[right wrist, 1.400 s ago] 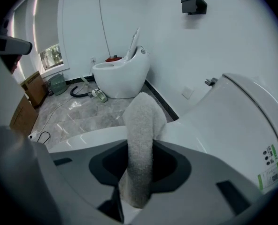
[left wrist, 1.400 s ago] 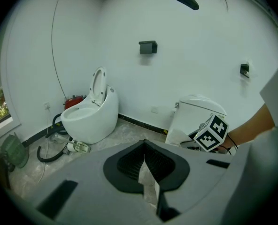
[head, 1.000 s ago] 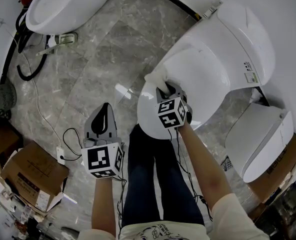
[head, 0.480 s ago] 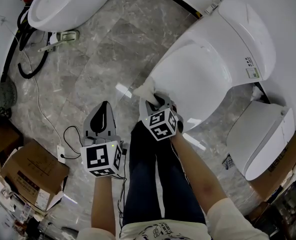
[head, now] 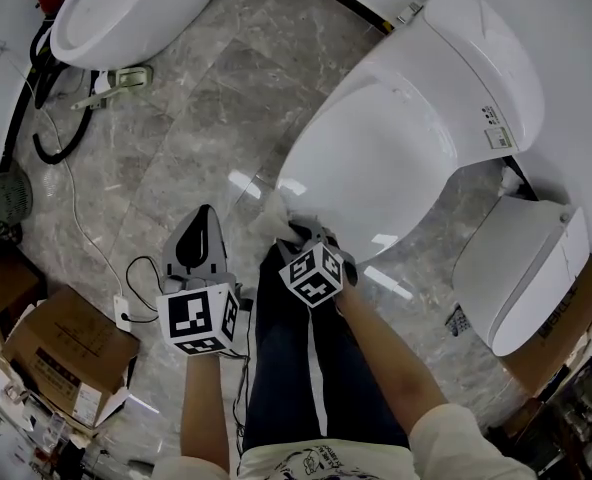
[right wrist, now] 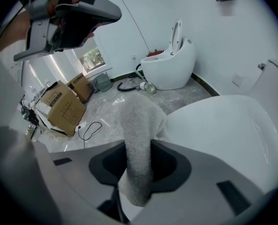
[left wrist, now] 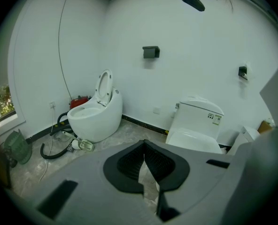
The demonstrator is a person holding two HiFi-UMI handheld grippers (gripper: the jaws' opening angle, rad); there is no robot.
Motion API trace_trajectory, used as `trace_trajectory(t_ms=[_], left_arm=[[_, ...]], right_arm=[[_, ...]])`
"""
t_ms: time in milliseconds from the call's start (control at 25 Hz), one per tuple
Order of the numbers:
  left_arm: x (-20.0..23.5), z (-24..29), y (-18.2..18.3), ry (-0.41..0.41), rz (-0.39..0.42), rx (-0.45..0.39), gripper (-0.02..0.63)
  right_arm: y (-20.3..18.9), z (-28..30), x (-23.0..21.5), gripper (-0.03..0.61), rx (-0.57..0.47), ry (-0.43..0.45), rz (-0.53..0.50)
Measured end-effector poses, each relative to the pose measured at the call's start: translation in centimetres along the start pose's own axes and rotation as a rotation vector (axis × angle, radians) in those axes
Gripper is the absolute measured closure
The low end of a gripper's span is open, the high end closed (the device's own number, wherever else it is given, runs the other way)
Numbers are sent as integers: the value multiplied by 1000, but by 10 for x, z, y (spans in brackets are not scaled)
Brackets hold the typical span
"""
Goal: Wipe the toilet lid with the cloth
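The white toilet with its lid (head: 376,163) down stands at the right of the head view. My right gripper (head: 294,233) is shut on the white cloth (head: 273,211), which hangs just off the lid's front edge, over the floor. In the right gripper view the cloth (right wrist: 139,135) stands up between the jaws, with the lid (right wrist: 223,130) to its right. My left gripper (head: 206,220) is held over the marble floor left of the toilet, shut with nothing in it. The left gripper view shows its pads (left wrist: 153,165) together and the toilet (left wrist: 195,125) ahead.
An egg-shaped toilet (head: 126,13) with a raised seat stands at the far left, a black hose (head: 51,138) beside it. Cardboard boxes (head: 66,353) and a cable (head: 136,278) lie at the near left. Another white ceramic piece (head: 526,278) rests on a box at the right. The person's legs (head: 296,368) are below the grippers.
My right gripper has drawn the cloth down and left, from the front of the lid to just past its front edge. The left gripper has barely moved.
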State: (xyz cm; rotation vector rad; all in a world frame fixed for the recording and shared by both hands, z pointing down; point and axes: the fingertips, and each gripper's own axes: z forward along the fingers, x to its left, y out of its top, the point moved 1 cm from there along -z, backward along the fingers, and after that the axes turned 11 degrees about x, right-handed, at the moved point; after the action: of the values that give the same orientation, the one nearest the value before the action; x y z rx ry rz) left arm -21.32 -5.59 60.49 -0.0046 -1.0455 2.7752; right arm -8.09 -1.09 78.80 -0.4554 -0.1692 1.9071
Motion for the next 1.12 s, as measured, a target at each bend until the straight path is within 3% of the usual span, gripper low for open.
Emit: trace_trajectory(t_ms=[200,480,800,1120], left_arm=[[-8,1,7,-12,8,-9,606],[-24,5,17,-34,32,-11,606],[-44,14,32,-53,59,-18,606],[-64,25,42,-74,90,-13,606]], right_arm=[[-19,-7,6,466,33,86,-54],[-41,-24,-18,465,53,115,-111],[-58,-48,-74,462,20,61,-89],[-72,-73,-144,459,-35,7,17]])
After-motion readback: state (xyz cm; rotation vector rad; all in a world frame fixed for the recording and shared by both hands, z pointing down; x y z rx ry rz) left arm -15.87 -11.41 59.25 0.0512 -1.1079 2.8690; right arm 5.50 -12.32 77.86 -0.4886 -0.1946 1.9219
